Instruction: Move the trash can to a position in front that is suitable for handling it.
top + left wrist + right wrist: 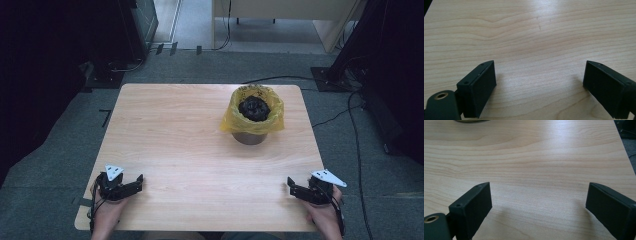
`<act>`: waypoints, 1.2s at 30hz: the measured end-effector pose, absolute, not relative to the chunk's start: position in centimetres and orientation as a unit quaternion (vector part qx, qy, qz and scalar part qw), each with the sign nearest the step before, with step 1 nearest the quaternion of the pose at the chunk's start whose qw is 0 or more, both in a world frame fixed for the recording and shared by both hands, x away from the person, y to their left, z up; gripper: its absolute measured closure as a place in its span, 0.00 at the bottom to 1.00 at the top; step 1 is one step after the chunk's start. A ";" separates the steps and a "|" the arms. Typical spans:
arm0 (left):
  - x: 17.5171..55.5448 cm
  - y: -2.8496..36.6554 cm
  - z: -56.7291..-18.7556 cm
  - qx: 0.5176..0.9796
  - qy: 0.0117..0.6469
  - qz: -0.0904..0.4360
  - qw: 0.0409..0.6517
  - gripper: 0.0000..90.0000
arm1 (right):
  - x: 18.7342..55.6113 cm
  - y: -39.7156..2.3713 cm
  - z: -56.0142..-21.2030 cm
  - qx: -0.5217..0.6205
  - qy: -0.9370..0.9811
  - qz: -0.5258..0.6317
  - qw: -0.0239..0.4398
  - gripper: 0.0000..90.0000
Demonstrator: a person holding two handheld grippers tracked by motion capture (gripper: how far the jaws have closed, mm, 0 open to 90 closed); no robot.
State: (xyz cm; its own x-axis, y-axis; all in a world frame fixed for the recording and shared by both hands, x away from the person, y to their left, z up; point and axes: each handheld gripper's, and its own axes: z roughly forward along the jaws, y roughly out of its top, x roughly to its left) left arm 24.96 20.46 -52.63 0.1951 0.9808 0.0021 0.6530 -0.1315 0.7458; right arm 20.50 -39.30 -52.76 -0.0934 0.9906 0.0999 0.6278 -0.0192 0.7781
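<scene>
A small bin lined with a yellow plastic bag stands on the far right part of the wooden table; a dark crumpled mass lies inside the bag. My left gripper rests at the near left corner of the table, held by a hand, jaws wide apart with bare wood between them. My right gripper sits at the near right corner, also open and holding nothing. The bin's base edge peeks in at the top of the right gripper view.
Black cables run over the grey carpet to the right of the table. Dark equipment stands at the far left and right. A light wooden desk stands behind.
</scene>
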 end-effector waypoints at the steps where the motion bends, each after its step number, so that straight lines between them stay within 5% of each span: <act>1: 25.0 20.5 -52.6 0.707 0.578 0.259 0.315 0.12 | 20.5 -39.3 -52.7 0.623 0.648 0.353 0.260 0.07; 5: 25.0 20.4 -52.6 0.704 0.581 0.261 0.314 0.12 | 19.8 -39.4 -52.3 0.628 0.617 0.369 0.297 0.08; 9: 25.0 20.2 -52.6 0.699 0.588 0.263 0.311 0.12 | 19.2 -39.2 -51.7 0.634 0.569 0.384 0.357 0.28; 13: 25.0 20.1 -52.6 0.698 0.589 0.264 0.311 0.12 | 19.9 -39.0 -50.7 0.607 0.572 0.409 0.371 0.30; 19: 25.0 20.1 -52.6 0.696 0.591 0.265 0.310 0.12 | 22.5 -38.7 -48.8 0.588 0.585 0.417 0.372 0.51; 24: 24.8 19.9 -52.6 0.695 0.591 0.267 0.310 0.13 | 26.5 -37.9 -47.1 0.599 0.580 0.442 0.331 0.49; 32: 24.8 20.1 -52.5 0.686 0.601 0.264 0.312 0.16 | 30.8 -37.3 -46.1 0.598 0.569 0.452 0.337 0.49; 36: 24.7 19.9 -52.4 0.683 0.604 0.261 0.318 0.16 | 34.0 -37.2 -45.7 0.603 0.565 0.423 0.372 0.74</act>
State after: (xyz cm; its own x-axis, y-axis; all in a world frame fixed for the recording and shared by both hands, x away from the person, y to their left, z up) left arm 24.71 19.91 -52.41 0.1348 0.9905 -0.0280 0.6590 -0.0686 0.7490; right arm 34.02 -37.18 -45.72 0.0039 0.9959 0.0906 0.3666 -0.0858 0.9264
